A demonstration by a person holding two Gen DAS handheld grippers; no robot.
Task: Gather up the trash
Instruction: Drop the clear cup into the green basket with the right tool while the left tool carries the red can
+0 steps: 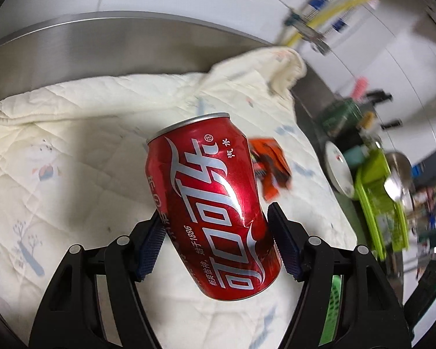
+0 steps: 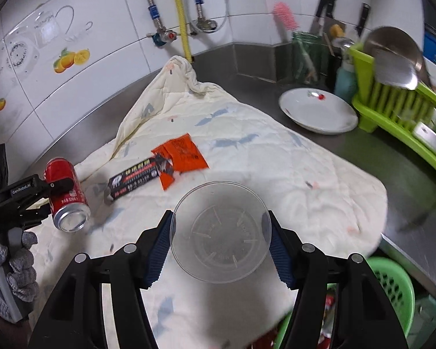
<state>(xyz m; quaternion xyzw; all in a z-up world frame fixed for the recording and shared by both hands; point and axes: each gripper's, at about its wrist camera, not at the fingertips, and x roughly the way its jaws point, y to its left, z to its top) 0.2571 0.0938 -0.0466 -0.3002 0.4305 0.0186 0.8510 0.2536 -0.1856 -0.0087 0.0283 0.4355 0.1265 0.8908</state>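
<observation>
My left gripper (image 1: 215,232) is shut on a dented red cola can (image 1: 209,200) and holds it tilted over the cream quilted cloth (image 1: 72,145). The can (image 2: 66,195) and left gripper (image 2: 53,187) also show at the left of the right wrist view. My right gripper (image 2: 221,232) is shut on a clear round plastic container (image 2: 221,232), its base facing the camera. An orange wrapper (image 2: 181,157) and a black wrapper (image 2: 133,180) lie on the cloth (image 2: 276,174) beyond it. The orange wrapper (image 1: 271,168) shows behind the can.
A green trash basket (image 2: 392,288) with trash inside sits at the lower right, below the steel counter edge (image 2: 407,250). A white plate (image 2: 316,110), a green dish rack (image 2: 401,110) with a steel bowl and a utensil holder stand at the back right. Tiled wall with pipes behind.
</observation>
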